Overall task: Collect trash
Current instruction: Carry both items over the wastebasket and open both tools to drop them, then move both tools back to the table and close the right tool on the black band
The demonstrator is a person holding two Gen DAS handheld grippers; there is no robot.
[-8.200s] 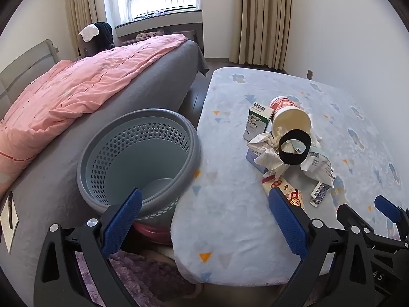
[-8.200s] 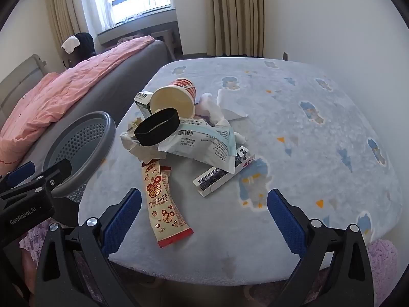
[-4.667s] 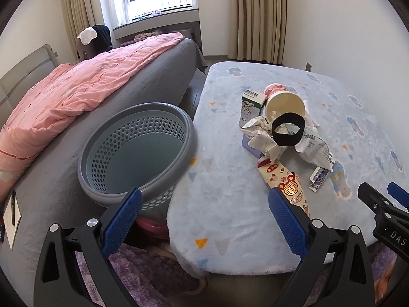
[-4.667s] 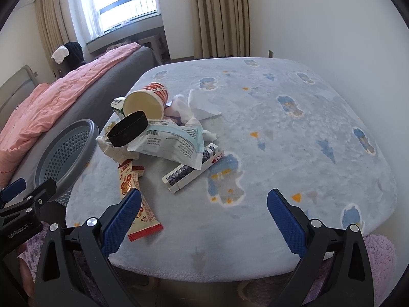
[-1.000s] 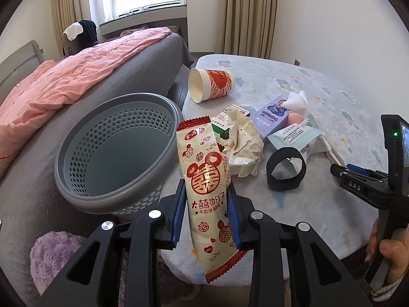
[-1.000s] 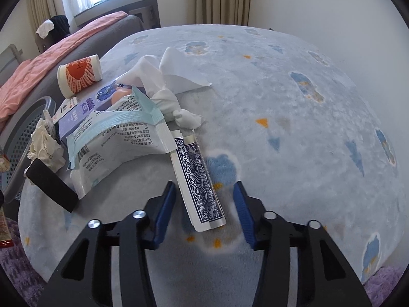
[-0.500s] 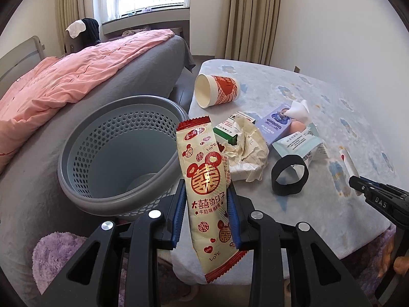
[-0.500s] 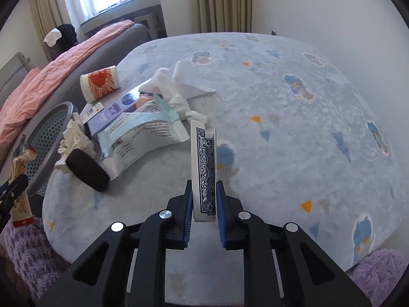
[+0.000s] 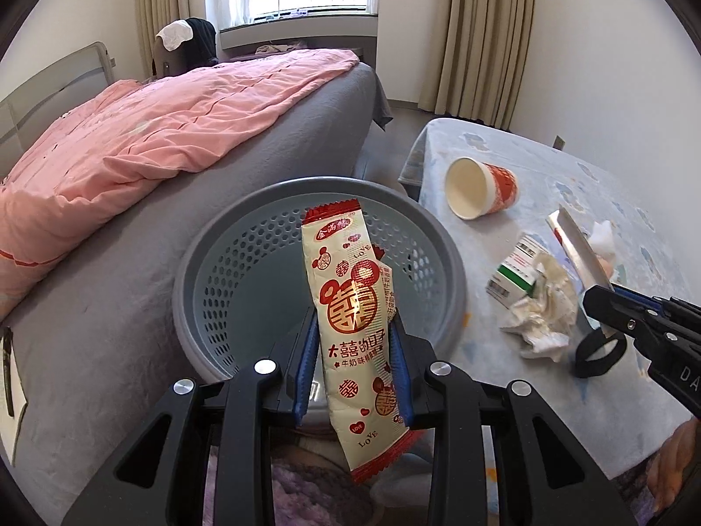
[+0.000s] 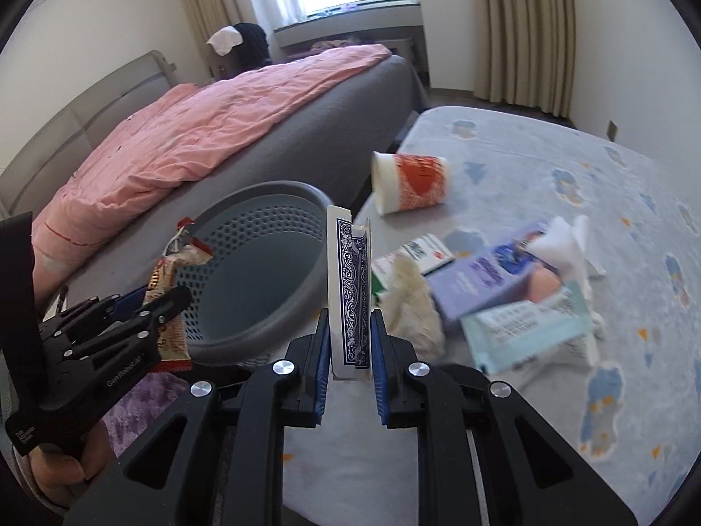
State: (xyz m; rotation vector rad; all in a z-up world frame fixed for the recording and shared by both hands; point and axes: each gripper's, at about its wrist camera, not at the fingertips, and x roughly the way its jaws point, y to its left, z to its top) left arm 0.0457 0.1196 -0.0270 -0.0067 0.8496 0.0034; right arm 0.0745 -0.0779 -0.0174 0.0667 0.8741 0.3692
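Observation:
My left gripper point(image 9: 352, 337) is shut on a cream and red snack wrapper point(image 9: 350, 307) that stands upright over the open mouth of the grey perforated basket point(image 9: 210, 263). My right gripper point(image 10: 349, 342) is shut on a flat blue-patterned box point(image 10: 350, 280), held on edge beside the basket's point(image 10: 245, 337) near rim, above the table's edge. In the left wrist view the right gripper point(image 9: 596, 302) and its box point(image 9: 578, 250) come in from the right. More trash lies on the table: a red and white paper cup point(image 9: 479, 193), crumpled paper point(image 9: 543, 311), a black band point(image 9: 598, 353).
A bed with a pink quilt point(image 9: 153, 131) and grey cover stands left of the basket. The table's pale blue cloth point(image 10: 547, 166) also bears a purple box point(image 10: 486, 276), a teal packet point(image 10: 525, 333) and a white tissue point(image 10: 565, 236). A purple rug point(image 9: 306, 499) lies below.
Both grippers have swung left toward the basket. The wrapper now hangs over the basket's mouth, and the blue box has been carried off the table's middle to the basket's rim.

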